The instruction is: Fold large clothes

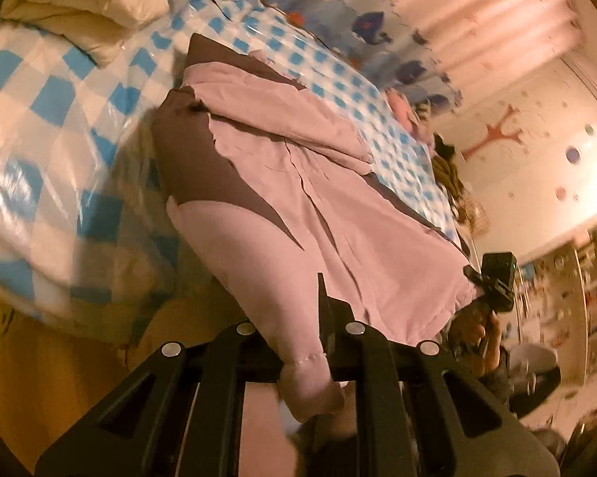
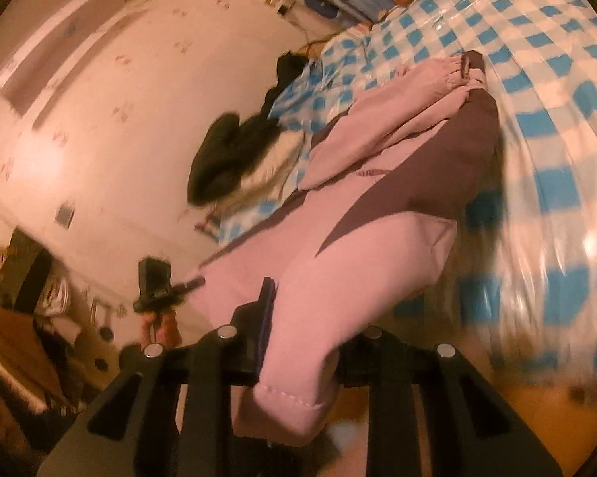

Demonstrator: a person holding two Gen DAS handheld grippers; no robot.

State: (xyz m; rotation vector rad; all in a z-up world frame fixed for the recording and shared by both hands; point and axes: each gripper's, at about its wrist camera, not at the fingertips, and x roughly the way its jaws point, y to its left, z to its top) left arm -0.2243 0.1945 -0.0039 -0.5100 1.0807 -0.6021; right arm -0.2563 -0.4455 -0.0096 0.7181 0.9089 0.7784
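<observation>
A large pink and brown padded jacket (image 1: 298,206) lies across a bed with a blue-and-white checked cover (image 1: 51,119). My left gripper (image 1: 314,342) is shut on one corner of the jacket's hem, which bulges out below the fingers. My right gripper (image 2: 294,334) is shut on the other hem corner of the jacket (image 2: 362,262). In the left wrist view the right gripper (image 1: 489,278) shows at the jacket's far corner. In the right wrist view the left gripper (image 2: 167,286) shows at its left corner. The sleeves lie folded over the body.
A cream quilt (image 1: 75,12) is bundled at the bed's far corner. Dark clothes (image 2: 234,155) lie piled on the bed edge by the wall. A patterned blue cloth (image 1: 358,12) is at the bed's head. Wooden floor (image 2: 517,421) lies below.
</observation>
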